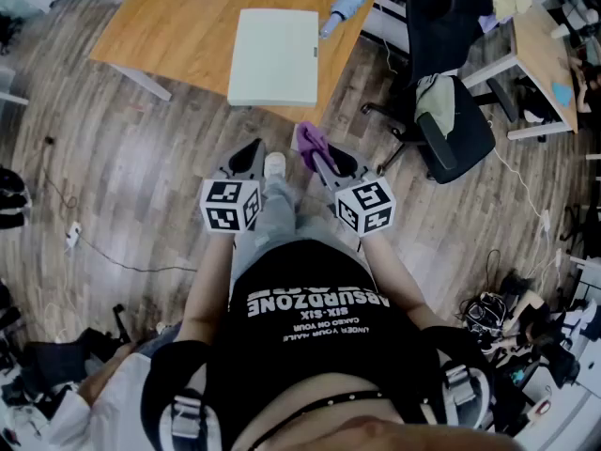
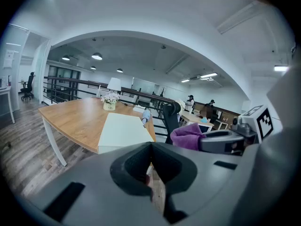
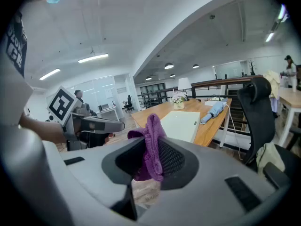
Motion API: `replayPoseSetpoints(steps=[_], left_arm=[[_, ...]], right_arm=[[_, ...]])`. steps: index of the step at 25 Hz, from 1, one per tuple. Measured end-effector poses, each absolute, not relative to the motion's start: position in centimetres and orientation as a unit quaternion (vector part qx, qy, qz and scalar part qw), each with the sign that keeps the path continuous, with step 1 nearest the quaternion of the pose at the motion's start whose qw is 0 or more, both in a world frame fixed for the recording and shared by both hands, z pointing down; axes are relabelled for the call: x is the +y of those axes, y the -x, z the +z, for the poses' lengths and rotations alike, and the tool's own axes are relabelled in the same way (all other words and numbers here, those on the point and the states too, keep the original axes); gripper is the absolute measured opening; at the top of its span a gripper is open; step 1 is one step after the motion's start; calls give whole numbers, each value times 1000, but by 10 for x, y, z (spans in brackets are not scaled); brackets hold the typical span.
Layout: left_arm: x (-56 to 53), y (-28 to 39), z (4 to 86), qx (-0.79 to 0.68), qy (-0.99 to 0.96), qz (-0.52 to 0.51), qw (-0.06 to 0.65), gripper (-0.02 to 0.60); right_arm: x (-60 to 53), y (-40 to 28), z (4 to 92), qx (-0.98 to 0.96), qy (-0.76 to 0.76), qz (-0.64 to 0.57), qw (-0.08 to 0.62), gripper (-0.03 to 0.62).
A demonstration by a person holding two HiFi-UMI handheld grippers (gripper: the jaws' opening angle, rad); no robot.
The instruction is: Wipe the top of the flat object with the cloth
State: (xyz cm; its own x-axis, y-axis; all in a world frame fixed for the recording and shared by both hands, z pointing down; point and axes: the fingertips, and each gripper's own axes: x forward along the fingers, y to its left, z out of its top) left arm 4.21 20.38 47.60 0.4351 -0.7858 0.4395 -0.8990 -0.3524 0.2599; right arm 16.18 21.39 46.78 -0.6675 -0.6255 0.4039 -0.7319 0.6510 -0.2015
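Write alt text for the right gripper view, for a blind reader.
The right gripper is shut on a purple cloth in the foreground. Beyond stands a wooden table with a flat white object on it. The left gripper shows at left, a black chair at right.

The flat object (image 1: 274, 56) is laid on the table (image 1: 178, 26), near its right edge. A folded umbrella (image 1: 346, 6) is set behind it, to the right, on the same table. An office chair (image 1: 451, 111) is placed right of the table. The left gripper (image 1: 255, 148) and right gripper (image 1: 317, 158) are held side by side before the table (clear of it), the cloth (image 1: 308, 139) being pinched between the right one's jaws.
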Motion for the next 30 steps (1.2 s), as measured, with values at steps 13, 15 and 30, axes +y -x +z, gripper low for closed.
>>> replayPoseSetpoints(steps=[13, 15, 30], left_arm=[[122, -26, 485, -513, -810, 136, 251, 15], [109, -22, 489, -512, -808, 142, 253, 15], [23, 4, 528, -506, -794, 193, 275, 15]], right_arm=[[137, -150, 481, -887, -384, 108, 233, 95], [124, -148, 485, -883, -385, 98, 251, 95], [66, -120, 538, -863, -320, 2, 390, 95]])
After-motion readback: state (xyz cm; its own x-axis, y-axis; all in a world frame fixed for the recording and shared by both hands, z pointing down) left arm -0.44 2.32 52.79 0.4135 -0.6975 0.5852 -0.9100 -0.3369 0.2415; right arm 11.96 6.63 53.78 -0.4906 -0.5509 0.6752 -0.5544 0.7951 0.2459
